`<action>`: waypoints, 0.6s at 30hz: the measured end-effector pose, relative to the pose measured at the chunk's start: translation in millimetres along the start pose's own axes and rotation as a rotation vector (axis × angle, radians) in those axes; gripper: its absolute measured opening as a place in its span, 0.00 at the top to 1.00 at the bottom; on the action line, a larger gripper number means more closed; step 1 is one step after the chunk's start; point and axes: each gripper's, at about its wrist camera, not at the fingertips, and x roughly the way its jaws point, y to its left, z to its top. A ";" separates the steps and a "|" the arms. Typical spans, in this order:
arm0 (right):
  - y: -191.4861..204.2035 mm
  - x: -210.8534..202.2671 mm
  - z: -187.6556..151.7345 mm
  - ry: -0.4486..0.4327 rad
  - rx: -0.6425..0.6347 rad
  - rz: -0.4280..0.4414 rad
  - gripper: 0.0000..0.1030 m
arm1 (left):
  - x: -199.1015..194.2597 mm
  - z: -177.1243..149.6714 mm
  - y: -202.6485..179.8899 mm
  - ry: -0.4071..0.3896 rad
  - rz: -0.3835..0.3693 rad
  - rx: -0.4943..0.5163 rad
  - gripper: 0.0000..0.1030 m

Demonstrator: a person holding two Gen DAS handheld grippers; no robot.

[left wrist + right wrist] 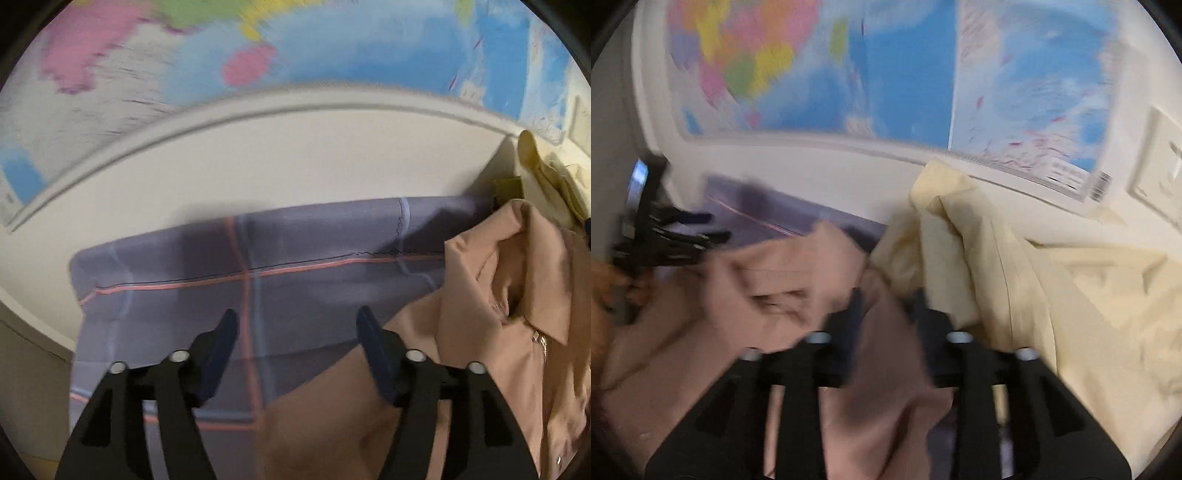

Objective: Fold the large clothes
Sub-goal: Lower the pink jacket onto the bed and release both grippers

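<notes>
A dusty-pink collared shirt (517,295) lies crumpled on a purple plaid sheet (258,251). My left gripper (297,317) hangs open above the sheet, just left of the shirt, with nothing between its fingers. In the right wrist view that gripper (683,229) shows at the far left, held by a hand (605,291). My right gripper (888,299) hovers over the pink shirt (783,280). Its jaws stand apart with a fold of the pink fabric lying loosely between them; the picture is blurred. A cream garment (1015,266) is heaped to its right.
A coloured map (886,74) hangs on the white wall (295,155) right behind the sheet. A wall socket plate (1160,158) sits at the far right. The cream garment (532,158) peeks in beyond the pink shirt's collar.
</notes>
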 end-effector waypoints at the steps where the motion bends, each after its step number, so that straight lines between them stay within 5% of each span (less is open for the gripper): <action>1: -0.4 -12.5 -8.5 0.000 0.007 -0.010 0.36 | -15.3 -7.9 8.0 -0.021 -0.031 -0.006 0.26; 2: 0.7 -31.3 -23.5 0.002 -0.003 -0.035 0.24 | -25.8 -13.8 13.0 -0.036 -0.054 -0.001 0.26; 5: 0.2 -68.5 -72.2 0.039 0.007 -0.002 0.19 | -62.1 -43.3 18.5 -0.078 -0.077 0.062 0.25; 9: 3.1 -86.8 -152.4 0.155 0.111 0.055 0.15 | -91.1 -87.8 10.9 -0.097 -0.113 0.134 0.18; 13: 24.1 -83.6 -196.4 0.250 0.139 0.047 0.19 | -100.0 -121.3 -7.1 -0.087 -0.115 0.209 0.18; 14: 24.0 -83.8 -202.8 0.261 0.146 0.033 0.43 | -101.2 -128.2 -13.6 -0.076 -0.129 0.223 0.18; 15: 19.2 -84.9 -205.8 0.270 0.169 0.049 0.81 | -101.1 -133.6 -17.9 -0.075 -0.132 0.233 0.18; 16: 14.2 -87.8 -205.8 0.271 0.203 0.061 0.95 | -98.8 -137.5 -20.6 -0.073 -0.134 0.242 0.18; 18: -8.6 -119.8 -195.1 0.180 0.270 0.038 0.96 | -97.5 -139.5 -20.7 -0.075 -0.108 0.244 0.18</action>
